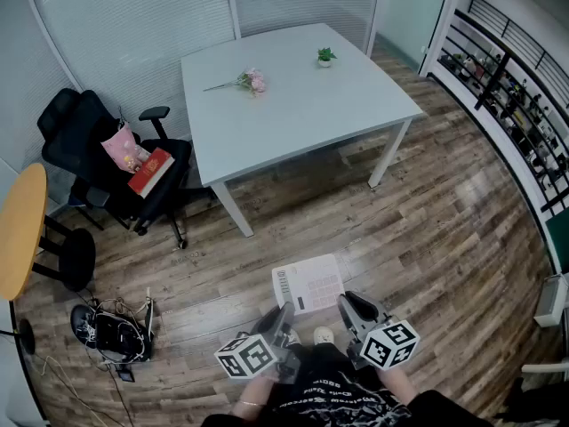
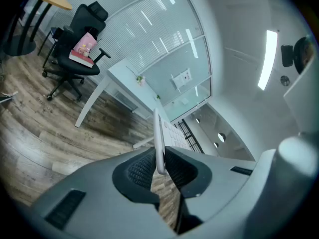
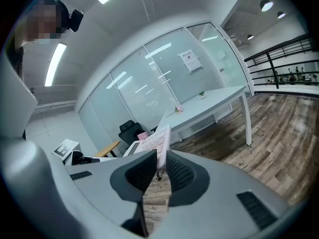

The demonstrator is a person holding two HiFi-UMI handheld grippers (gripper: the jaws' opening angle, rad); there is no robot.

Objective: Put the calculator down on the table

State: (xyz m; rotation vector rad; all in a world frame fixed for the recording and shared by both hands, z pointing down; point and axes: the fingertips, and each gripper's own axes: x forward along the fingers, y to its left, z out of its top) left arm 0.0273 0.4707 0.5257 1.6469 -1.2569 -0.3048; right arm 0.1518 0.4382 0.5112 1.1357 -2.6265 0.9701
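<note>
A white calculator point(image 1: 308, 285) with pink keys is held flat over the wooden floor, in front of the person. My left gripper point(image 1: 285, 312) is shut on its near left edge and my right gripper point(image 1: 346, 304) is shut on its near right edge. In the left gripper view the calculator point(image 2: 158, 133) shows edge-on, pinched between the ribbed pads point(image 2: 142, 169). In the right gripper view the calculator point(image 3: 152, 142) sticks out leftward past the pads point(image 3: 144, 172). The pale table point(image 1: 293, 105) stands some way ahead, apart from both grippers.
A pink flower point(image 1: 252, 81) and a small potted plant point(image 1: 326, 57) lie on the table. A black office chair point(image 1: 98, 149) holding a pink bag and a red book stands to its left. A yellow round table point(image 1: 20, 229) and a cable pile point(image 1: 116, 332) are at left; shelving point(image 1: 516, 87) at right.
</note>
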